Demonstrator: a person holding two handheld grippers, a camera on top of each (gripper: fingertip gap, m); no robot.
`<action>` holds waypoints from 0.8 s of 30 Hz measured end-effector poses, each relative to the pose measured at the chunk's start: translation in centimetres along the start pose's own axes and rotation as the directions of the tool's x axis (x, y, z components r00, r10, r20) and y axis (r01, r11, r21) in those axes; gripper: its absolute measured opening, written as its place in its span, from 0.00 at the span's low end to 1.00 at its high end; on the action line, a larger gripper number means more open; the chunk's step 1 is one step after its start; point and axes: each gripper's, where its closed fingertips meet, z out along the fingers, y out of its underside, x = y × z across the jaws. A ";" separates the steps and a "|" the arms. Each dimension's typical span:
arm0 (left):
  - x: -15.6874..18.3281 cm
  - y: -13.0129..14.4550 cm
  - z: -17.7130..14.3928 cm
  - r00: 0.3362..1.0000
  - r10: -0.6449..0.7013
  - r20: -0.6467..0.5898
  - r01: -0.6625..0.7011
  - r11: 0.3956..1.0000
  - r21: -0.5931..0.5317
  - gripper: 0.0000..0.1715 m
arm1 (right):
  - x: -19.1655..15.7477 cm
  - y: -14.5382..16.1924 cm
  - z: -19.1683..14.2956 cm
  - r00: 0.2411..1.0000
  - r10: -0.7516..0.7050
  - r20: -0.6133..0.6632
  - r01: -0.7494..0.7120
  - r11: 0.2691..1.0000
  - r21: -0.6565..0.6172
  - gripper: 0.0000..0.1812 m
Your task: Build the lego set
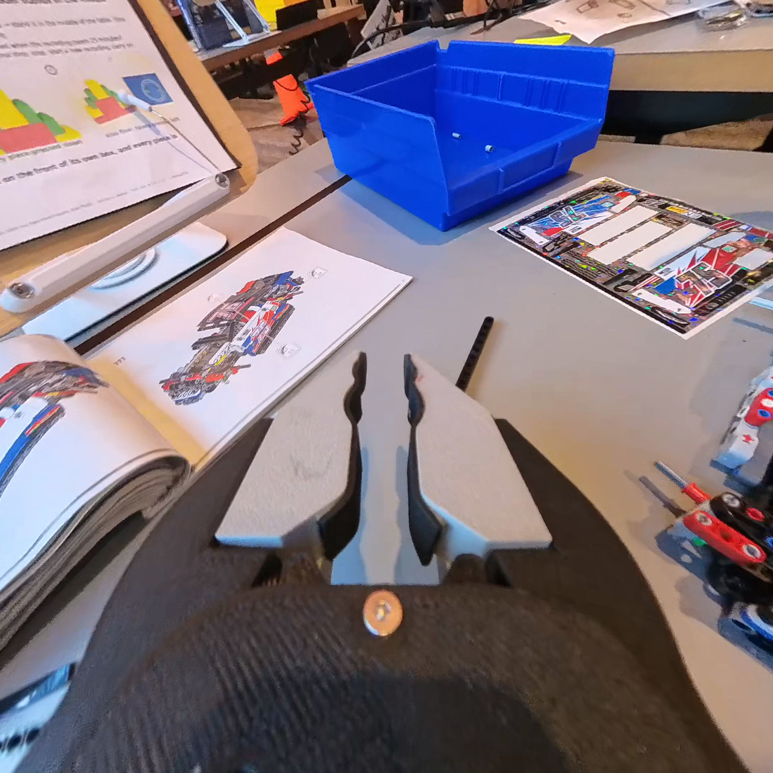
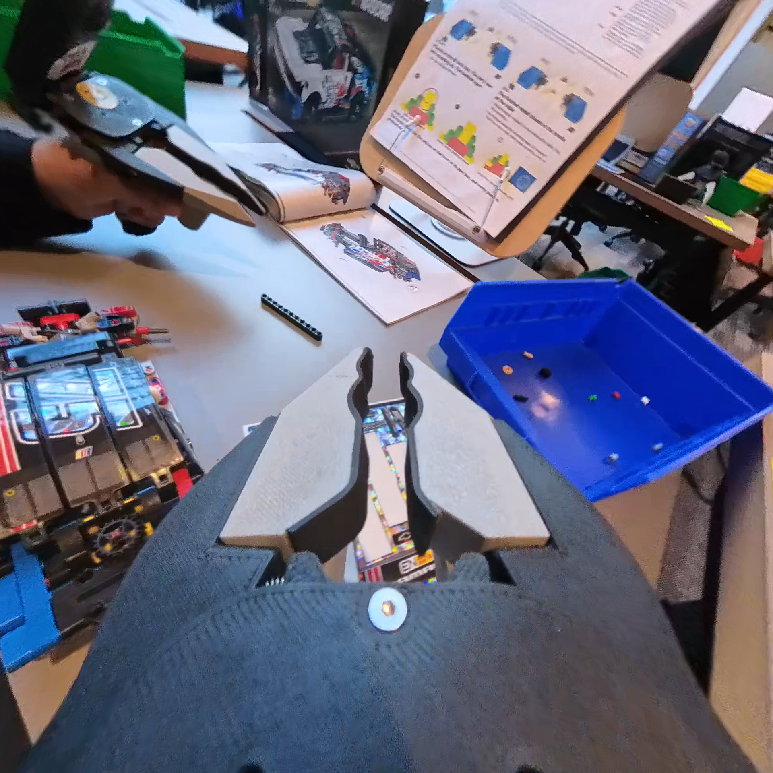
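Note:
A long black beam (image 1: 477, 351) lies on the grey table (image 1: 564, 397), just beyond my left gripper (image 1: 385, 364). The gripper's jaws stand a little apart and hold nothing. The beam also shows in the right wrist view (image 2: 291, 317). The partly built car model (image 2: 83, 418) stands at the left, and its edge shows in the left wrist view (image 1: 744, 523). My right gripper (image 2: 385, 359) is slightly open and empty, above the sticker sheet (image 2: 385, 460). The left gripper (image 2: 253, 215) hovers over the open instruction booklet (image 2: 376, 259).
A blue bin (image 2: 606, 397) with several small loose pieces sits at the right; it also shows in the left wrist view (image 1: 460, 125). The sticker sheet (image 1: 640, 251) lies beside it. A tilted sign stand (image 2: 523, 104) and the set's box (image 2: 318, 75) stand behind the booklet (image 1: 251, 326). My hands' fingertips stand some 25 cm from each other. My right gripper is the nearer one to the partly built car model (image 2: 83, 418): about 15 cm, against 25 cm.

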 end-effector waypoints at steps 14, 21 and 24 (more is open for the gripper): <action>1.4 1.3 -3.6 0.997 0.072 -0.012 -0.072 0.997 -0.018 0.09 | -0.4 5.9 2.0 0.982 0.124 -0.141 -0.125 0.992 -0.004 0.09; 2.4 2.5 -5.5 0.986 0.135 -0.102 -0.138 0.990 -0.017 0.16 | 1.6 7.8 3.0 0.963 0.135 -0.235 -0.146 0.989 -0.029 0.13; 2.9 1.5 -7.1 0.988 0.098 -0.118 -0.085 0.990 0.111 0.14 | 2.5 8.3 2.9 0.947 0.164 -0.278 -0.182 0.982 -0.040 0.19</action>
